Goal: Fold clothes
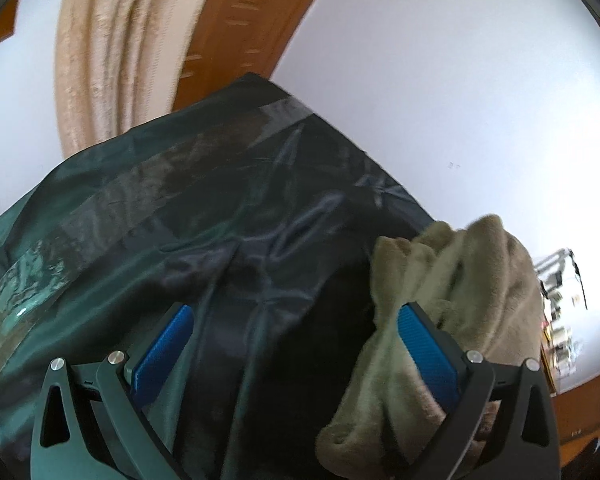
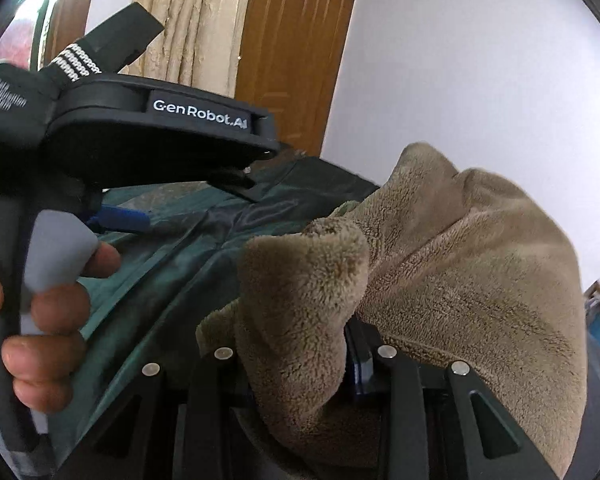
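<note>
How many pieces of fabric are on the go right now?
2. A tan fleece bunched in the right claw, and a dark green sheet spread flat underneath, with the left claw open over it. More could be hidden under the fleece.

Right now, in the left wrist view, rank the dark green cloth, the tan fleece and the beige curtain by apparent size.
1. Dark green cloth, clearly largest.
2./3. Tan fleece and beige curtain: similar; the fleece sits nearer the camera, so unranked.
</note>
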